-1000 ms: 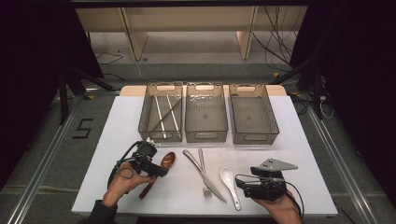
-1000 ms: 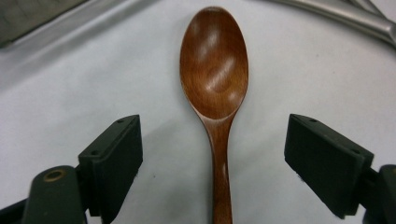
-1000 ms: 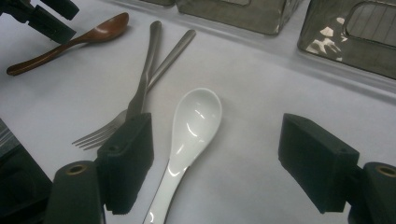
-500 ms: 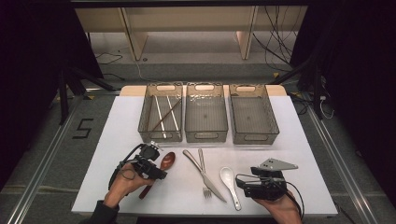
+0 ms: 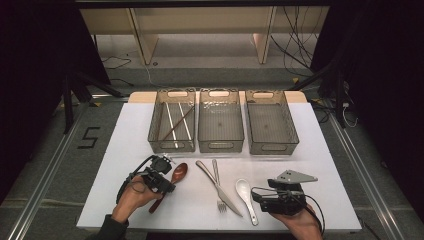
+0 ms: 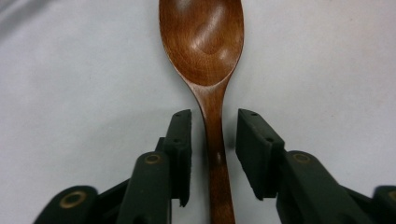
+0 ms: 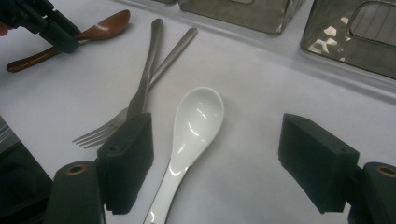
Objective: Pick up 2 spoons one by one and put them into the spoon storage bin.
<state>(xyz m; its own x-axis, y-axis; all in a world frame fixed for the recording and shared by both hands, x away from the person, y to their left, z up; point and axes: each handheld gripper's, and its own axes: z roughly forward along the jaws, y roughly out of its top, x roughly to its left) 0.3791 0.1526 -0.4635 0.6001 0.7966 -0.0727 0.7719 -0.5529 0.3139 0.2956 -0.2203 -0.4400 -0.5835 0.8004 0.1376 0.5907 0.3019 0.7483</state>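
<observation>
A brown wooden spoon [image 6: 203, 42] lies on the white table, bowl pointing away from me. My left gripper [image 6: 212, 154] straddles its thin neck. The jaws have just been closing, and a narrow gap still shows on each side of the handle, so the pads do not press on it. From above, the left gripper [image 5: 167, 184] sits over the wooden spoon [image 5: 180, 172] at the front left. My right gripper [image 7: 219, 163] stands wide open near a white ceramic spoon [image 7: 196, 121], whose handle runs down between the jaws. In the high view the right gripper [image 5: 259, 197] rests at the front right.
A metal knife [image 5: 222, 192] and a fork [image 5: 216, 177] lie crossed in the middle of the table. Three clear bins stand in a row behind: the left bin [image 5: 156, 127] holds chopsticks [image 5: 176, 125], and the middle bin [image 5: 221, 145] and right bin [image 5: 272, 147] are beside it.
The left gripper's jaws have drawn in around the wooden spoon's handle. Both hands and all the cutlery have stayed where they were.
</observation>
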